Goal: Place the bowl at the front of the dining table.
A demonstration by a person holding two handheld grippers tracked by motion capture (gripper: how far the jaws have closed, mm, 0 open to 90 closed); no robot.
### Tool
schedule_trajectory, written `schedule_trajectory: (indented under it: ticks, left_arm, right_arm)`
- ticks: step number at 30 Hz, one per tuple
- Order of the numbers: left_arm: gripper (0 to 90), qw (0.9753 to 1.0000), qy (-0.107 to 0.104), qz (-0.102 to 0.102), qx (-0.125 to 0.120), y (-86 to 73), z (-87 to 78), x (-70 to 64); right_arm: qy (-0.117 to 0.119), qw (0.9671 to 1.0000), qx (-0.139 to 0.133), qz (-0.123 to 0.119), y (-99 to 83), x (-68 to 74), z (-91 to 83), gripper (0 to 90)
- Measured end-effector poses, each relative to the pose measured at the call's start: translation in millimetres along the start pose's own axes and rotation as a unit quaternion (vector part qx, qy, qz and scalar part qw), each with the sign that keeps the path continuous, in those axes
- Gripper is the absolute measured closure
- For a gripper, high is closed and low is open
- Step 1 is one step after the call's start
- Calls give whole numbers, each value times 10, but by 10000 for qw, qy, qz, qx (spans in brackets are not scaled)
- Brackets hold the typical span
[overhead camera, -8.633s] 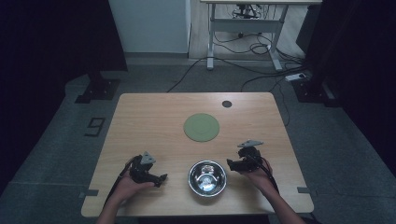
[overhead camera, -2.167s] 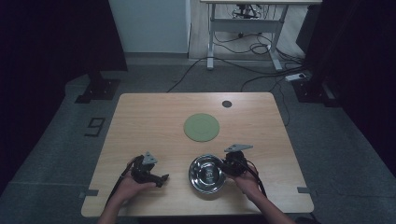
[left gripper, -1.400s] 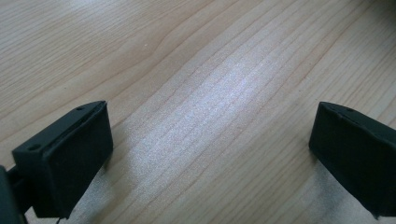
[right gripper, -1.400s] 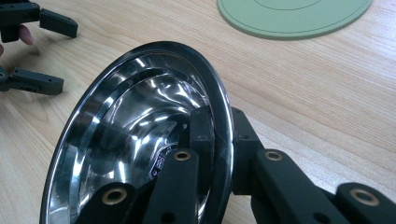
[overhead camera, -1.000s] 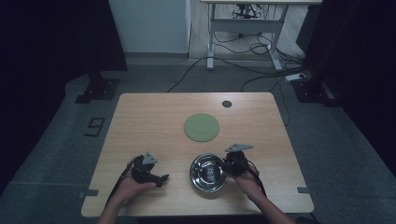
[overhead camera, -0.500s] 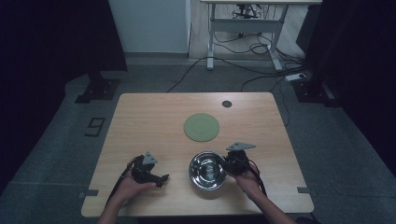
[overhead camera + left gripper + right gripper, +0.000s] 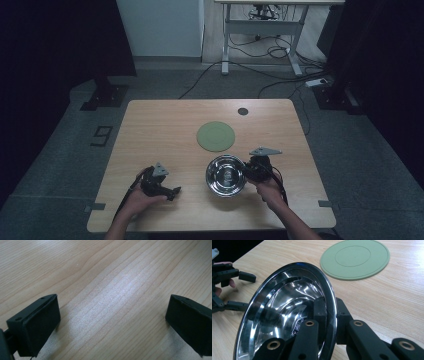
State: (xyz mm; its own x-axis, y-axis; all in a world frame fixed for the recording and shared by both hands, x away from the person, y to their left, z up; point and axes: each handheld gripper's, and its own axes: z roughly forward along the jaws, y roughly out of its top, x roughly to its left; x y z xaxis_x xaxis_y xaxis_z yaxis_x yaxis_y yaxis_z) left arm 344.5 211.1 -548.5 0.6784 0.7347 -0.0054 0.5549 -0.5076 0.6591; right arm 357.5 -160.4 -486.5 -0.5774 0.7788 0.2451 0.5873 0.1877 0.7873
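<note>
A shiny steel bowl (image 7: 226,175) sits near the table's front edge, right of centre. My right gripper (image 7: 248,170) is shut on its right rim. In the right gripper view the bowl (image 7: 287,307) is tilted, with one jaw inside the rim and the other outside; the gripper (image 7: 330,311) clamps the rim. A flat green round mat (image 7: 216,136) lies just behind the bowl, and in the right gripper view the mat (image 7: 355,258) is at the upper right. My left gripper (image 7: 172,191) rests at the front left, open, jaws wide over bare wood (image 7: 112,320).
The wooden table (image 7: 165,125) has a small dark disc (image 7: 243,111) near its far right edge. The left gripper (image 7: 234,287) and a hand are at the far left of the right gripper view. Beyond the table lie floor cables and a desk frame (image 7: 260,30).
My right gripper moved left from beside the bowl onto its rim and shut on it. The bowl has shifted slightly away from the front edge. The left gripper has stayed put.
</note>
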Motion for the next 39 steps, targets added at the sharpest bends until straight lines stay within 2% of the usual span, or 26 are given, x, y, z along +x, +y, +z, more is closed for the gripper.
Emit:
schedule_trajectory:
  ticks: [19,39]
  left_arm:
    - [0,10000,2,-4,4,0,-1,-3]
    - [0,10000,4,-7,5,0,-1,-4]
  right_arm:
    - [8,9996,-88,257,162,-129,22,837]
    - [-95,9994,-192,255,400,-179,64,837]
